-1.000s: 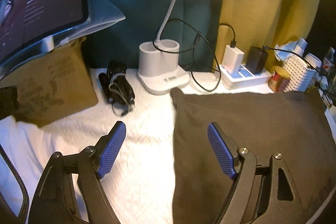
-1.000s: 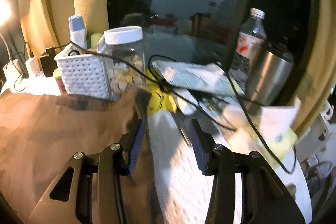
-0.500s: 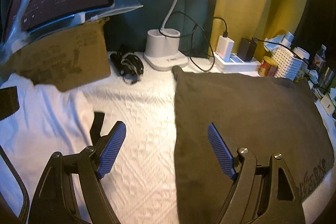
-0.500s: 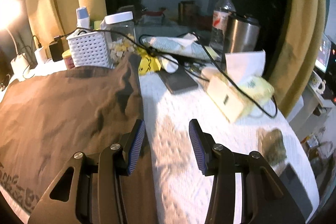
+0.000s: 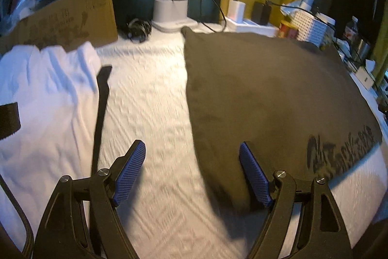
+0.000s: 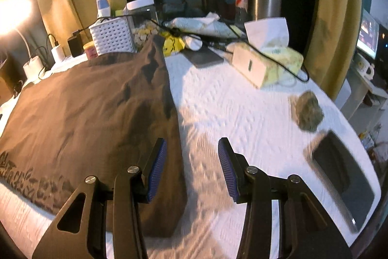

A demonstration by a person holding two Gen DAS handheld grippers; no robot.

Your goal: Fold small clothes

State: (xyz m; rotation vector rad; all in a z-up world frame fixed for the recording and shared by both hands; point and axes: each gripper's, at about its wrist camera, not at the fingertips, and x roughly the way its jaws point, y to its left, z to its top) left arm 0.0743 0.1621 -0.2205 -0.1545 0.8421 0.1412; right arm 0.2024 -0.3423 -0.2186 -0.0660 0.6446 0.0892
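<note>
The brown garment [image 5: 278, 94] lies spread flat on the white textured tabletop cover [image 5: 150, 113], its far edge reaching the clutter along the back edge and its printed hem toward the near edge. The left gripper [image 5: 192, 172] hangs wide open above the garment's left edge, one finger over bare cover and one over cloth; the right gripper [image 6: 191, 170] is parted too, though more narrowly, straddling the garment's right edge, holding nothing.

The risk from here, as I judge it, is an uneven pick: if one gripper pinches only the top layer, or grabs the cover along with the cloth, the fold would drag crooked. A pull toward the back edge could also snag the white basket [image 6: 112, 38] and the cables [image 6: 266, 52] (they sit right against the fabric's far corner).

Compared with a second ago, both cameras have drawn back toward the near edge, so the printed hem and a white garment [image 5: 46, 98] at the left edge now show; the jaws' spacing is unchanged.
</note>
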